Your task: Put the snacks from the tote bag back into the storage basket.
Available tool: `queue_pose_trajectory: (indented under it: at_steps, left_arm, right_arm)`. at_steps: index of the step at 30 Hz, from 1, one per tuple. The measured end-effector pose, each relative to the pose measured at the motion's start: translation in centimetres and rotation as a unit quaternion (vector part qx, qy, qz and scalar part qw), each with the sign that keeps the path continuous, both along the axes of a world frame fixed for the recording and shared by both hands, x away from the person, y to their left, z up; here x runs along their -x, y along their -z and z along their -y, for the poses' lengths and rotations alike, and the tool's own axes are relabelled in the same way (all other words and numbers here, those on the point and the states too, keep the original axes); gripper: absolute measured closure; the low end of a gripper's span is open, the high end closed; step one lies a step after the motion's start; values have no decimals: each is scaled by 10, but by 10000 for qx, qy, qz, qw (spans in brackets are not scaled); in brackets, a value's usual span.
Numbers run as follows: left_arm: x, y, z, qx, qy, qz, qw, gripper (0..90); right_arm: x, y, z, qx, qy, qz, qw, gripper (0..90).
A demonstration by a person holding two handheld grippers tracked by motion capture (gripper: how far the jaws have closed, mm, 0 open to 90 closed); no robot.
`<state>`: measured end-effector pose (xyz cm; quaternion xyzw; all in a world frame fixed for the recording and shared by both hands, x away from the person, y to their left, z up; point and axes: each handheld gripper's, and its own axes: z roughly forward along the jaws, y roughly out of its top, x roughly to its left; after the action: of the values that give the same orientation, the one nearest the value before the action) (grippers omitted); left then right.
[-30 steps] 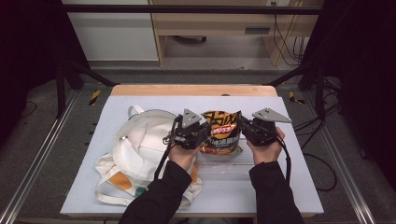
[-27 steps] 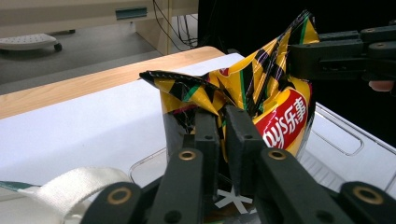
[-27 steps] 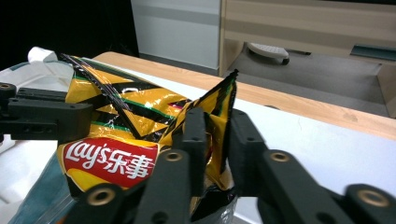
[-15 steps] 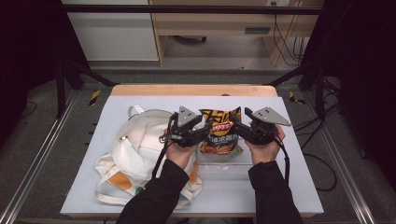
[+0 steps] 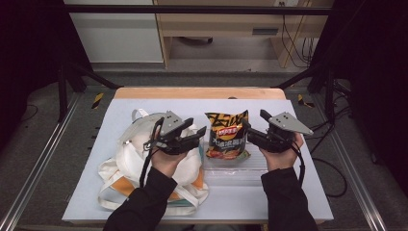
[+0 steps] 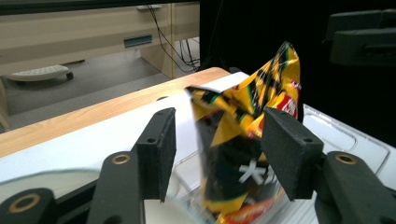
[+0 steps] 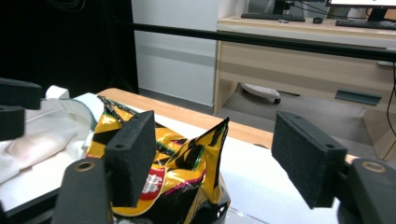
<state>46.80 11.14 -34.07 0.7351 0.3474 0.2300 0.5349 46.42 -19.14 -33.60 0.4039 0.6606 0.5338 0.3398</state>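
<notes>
chip bag (image 5: pixel 227 135) loose between two just-opened claws, table edges far

You have one chip bag (image 5: pixel 227 134), one clear plastic tray (image 5: pixel 235 166), one white tote bag (image 5: pixel 139 163), and two grippers in hand.

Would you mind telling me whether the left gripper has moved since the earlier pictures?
Yes. The left gripper has drawn leftward off the chip bag, over the white bag, its jaws just opening and empty.
</notes>
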Motion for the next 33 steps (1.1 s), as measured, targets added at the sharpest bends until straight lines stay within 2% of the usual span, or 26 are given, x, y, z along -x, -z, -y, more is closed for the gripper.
queue_pose_trajectory:
  at_steps: [4, 9, 15, 19, 21, 27, 33]
  left_arm:
    - [7, 1, -23, -33, -98, 18, 9999, 429]
    - [16, 4, -53, -55, -245, 27, 9997, 408]
    - [25, 13, -92, -90, -475, -21, 9988, 370]
    - [30, 21, -114, -59, -650, -83, 9978, 357]
    - [32, 23, -123, -110, -746, -103, 9971, 351]
    - [35, 30, -149, -6, -999, -157, 9949, 338]
    - [38, 36, -171, 48, -1178, -232, 9928, 332]
  right_arm:
    - [6, 0, 2, 109, -24, -57, 9999, 242]
    - [16, 1, 9, 91, 9, 9, 10000, 199]
    - [25, 4, 19, 40, 71, 52, 10000, 178]
    - [29, 9, 26, 89, 124, -16, 9999, 173]
    - [32, 13, 29, 119, 152, -55, 9998, 168]
    - [37, 21, 40, 111, 334, -166, 9992, 162]
    - [39, 29, 47, 147, 417, -181, 9989, 146]
